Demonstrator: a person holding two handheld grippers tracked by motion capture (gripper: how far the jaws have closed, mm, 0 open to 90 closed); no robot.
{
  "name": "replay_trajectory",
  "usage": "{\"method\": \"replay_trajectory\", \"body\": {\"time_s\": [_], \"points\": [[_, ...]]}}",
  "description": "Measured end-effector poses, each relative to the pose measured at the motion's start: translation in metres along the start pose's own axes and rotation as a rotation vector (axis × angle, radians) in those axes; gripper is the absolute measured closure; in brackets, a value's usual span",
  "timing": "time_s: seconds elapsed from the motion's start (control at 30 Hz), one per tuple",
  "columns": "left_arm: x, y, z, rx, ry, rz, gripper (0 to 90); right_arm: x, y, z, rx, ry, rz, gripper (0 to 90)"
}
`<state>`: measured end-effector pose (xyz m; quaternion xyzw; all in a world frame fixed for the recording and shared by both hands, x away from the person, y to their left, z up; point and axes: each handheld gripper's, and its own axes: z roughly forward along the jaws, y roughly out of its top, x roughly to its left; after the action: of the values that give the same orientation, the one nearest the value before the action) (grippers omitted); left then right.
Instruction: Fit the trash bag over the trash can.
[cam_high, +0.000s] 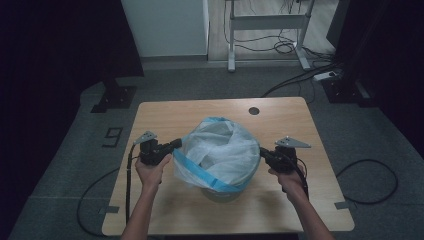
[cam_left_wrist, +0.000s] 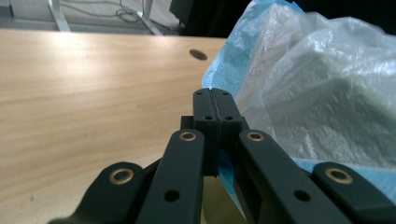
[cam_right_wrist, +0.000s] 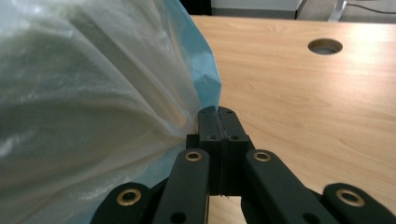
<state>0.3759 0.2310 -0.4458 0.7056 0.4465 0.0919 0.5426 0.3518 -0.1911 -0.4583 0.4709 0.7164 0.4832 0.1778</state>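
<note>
A crinkled, translucent white plastic bag with a blue rim band (cam_high: 220, 152) sits draped over a pale round bin (cam_high: 220, 192) in the middle of the light wooden worktop (cam_high: 165, 115), a little toward the near edge. The left hand-held gripper (cam_high: 176, 144) has its jaws pinched tight on the bag's blue edge on one side. The right hand-held gripper (cam_high: 262, 152) is clamped on the opposite edge. A round cable hole (cam_high: 254, 110) marks the worktop's far edge.
</note>
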Motion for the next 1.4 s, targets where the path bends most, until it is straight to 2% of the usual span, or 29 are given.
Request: {"method": "replay_trajectory", "body": {"time_s": [0.17, 0.47, 0.77, 1.1, 1.2, 1.33, 1.4], "points": [[0.002, -0.006, -0.001, 0.016, -0.006, -0.007, 89.9, -0.003, -0.01, 0.001, 0.028, 0.002, 0.01, 89.0], [0.002, -0.011, -0.002, -0.001, -0.008, 0.001, 89.9, -0.005, -0.02, 0.006, 0.047, 0.011, 0.015, 89.0], [0.003, -0.018, 0.003, 0.037, -0.011, -0.003, 89.9, -0.005, -0.028, 0.007, 0.063, 0.009, 0.011, 88.9], [0.001, -0.018, 0.003, 0.042, -0.003, 0.006, 89.9, -0.005, -0.042, 0.011, 0.082, 0.011, 0.023, 87.8], [0.001, -0.018, 0.002, 0.033, -0.006, 0.008, 89.8, -0.007, -0.04, 0.003, 0.046, -0.038, 0.024, 72.4], [0.001, -0.017, 0.0, 0.021, -0.009, 0.01, 89.8, -0.01, -0.035, -0.017, -0.041, -0.097, 0.035, 61.9], [0.001, -0.017, 0.0, 0.019, -0.011, 0.01, 89.8, -0.008, -0.032, -0.03, -0.077, -0.104, 0.036, 58.8]]}}
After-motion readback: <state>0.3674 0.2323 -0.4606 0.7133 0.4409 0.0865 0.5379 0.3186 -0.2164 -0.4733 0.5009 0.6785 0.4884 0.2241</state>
